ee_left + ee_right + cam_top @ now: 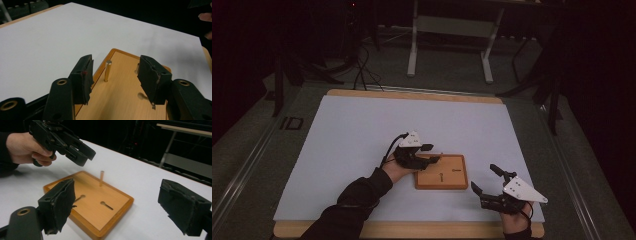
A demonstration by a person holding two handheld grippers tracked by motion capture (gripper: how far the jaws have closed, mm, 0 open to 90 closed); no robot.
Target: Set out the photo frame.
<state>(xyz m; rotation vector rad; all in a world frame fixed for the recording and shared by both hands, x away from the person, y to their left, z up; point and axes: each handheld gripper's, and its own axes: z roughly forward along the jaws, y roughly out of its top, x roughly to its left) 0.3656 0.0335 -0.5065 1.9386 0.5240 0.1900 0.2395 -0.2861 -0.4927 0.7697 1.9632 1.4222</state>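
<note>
The fingers of the left gripper [113,80] stand apart with nothing between them, hanging just above the near end of the wooden board [441,172]. An upright metal pin [108,71] rises from the board between them and a little ahead. It looks thin, stiff and smooth, so I think it may slip; better to take it at the middle of the shaft. The right gripper [486,181] is also wide apart and empty, beside the board on the white surface [362,130].

A dim room: dark grey floor [447,80], cables [362,65] trailing, a pale metal frame [451,25] beyond the table [362,120]
</note>
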